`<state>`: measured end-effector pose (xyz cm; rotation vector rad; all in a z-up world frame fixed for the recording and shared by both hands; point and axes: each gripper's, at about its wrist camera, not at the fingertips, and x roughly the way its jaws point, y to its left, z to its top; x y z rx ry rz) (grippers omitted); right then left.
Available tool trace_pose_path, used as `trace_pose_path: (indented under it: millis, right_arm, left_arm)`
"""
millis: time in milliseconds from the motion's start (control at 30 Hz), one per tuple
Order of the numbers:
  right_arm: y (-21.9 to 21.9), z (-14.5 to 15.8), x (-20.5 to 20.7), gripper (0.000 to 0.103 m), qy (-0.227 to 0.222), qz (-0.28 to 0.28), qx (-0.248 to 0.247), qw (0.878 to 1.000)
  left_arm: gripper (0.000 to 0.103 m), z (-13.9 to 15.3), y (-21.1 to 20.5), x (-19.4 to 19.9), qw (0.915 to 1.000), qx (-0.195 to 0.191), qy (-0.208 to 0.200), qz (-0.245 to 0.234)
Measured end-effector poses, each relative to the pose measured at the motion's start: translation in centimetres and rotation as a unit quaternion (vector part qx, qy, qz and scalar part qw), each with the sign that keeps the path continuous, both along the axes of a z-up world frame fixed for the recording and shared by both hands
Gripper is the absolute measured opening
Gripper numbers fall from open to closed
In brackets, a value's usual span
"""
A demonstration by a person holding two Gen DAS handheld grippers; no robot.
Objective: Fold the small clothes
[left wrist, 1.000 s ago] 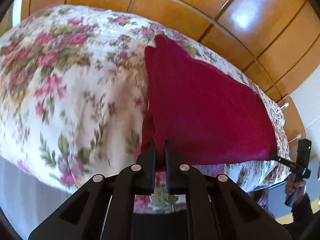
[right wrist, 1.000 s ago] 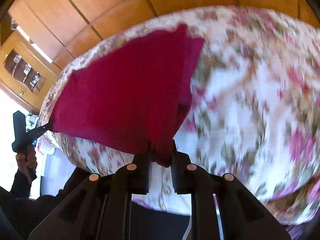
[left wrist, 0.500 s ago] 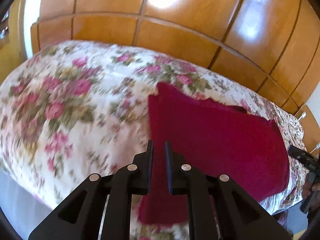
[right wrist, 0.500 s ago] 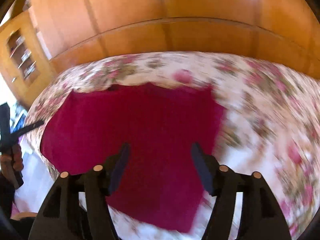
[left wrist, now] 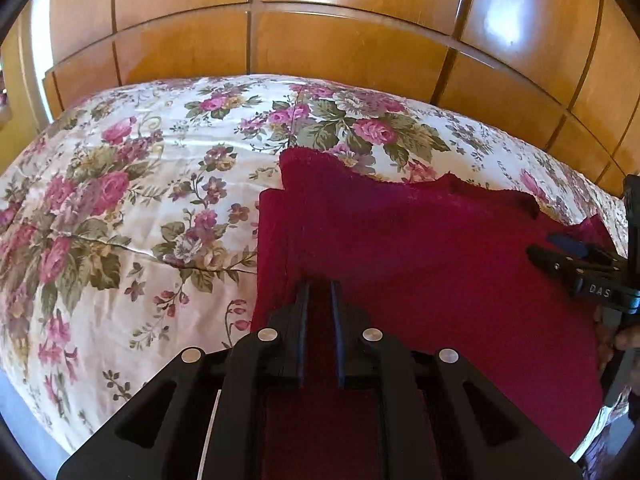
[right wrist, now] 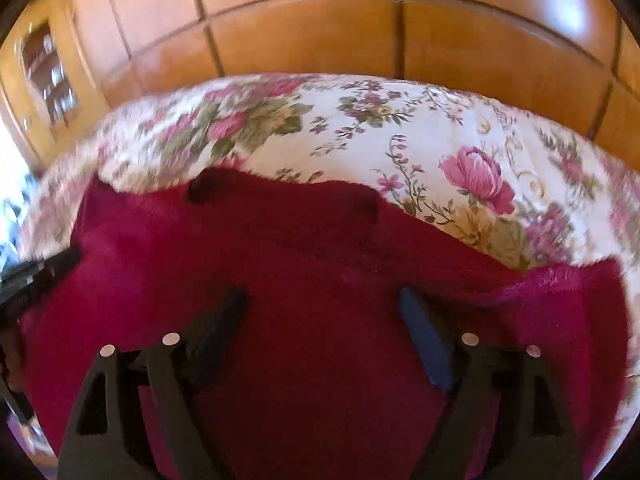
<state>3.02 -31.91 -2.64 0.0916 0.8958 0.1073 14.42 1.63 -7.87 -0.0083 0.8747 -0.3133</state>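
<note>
Lying limp on the floral bedspread (left wrist: 120, 208), the red garment (left wrist: 400, 248) is looking soft and light; left gripper (left wrist: 319, 292) is sitting nearly closed, empty, while right gripper (right wrist: 322, 304), jaws just widening, is holding nothing; gripping 2 corners is looking best.

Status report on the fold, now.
Left gripper shut, nothing pinched. Right gripper open, jaws just opened, off the cloth. Red garment flat on floral bedspread. Nothing in the way.

Glossy wood-panelled wardrobe (left wrist: 344, 44) behind bed (left wrist: 120, 200)
</note>
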Motion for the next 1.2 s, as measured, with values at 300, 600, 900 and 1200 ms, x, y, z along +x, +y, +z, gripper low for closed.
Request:
trace_pose_path:
  millis: [300,600,900,1200]
  right_arm:
    - [0.1,0.4,-0.3,0.083,-0.013,0.002,0.007,1.000]
    - [0.1,0.4,-0.5,0.084,-0.018,0.001,0.007,1.000]
    - [0.1,0.4,-0.5,0.084,-0.018,0.002,0.008,1.000]
    - [0.1,0.4,-0.6,0.085,-0.018,0.002,0.007,1.000]
  left_arm:
    - [0.009,1.2,0.0,-1.0,0.9999,0.008,-0.011,0.006]
    - [0.047,2.6,0.6,-1.8,0.9994,0.009,-0.030,0.016]
    - [0.054,3.5,1.8,-1.7,0.9983,0.005,-0.050,0.030]
    - [0.050,2.3,2.9,2.3,0.9987,-0.046,0.020,0.010]
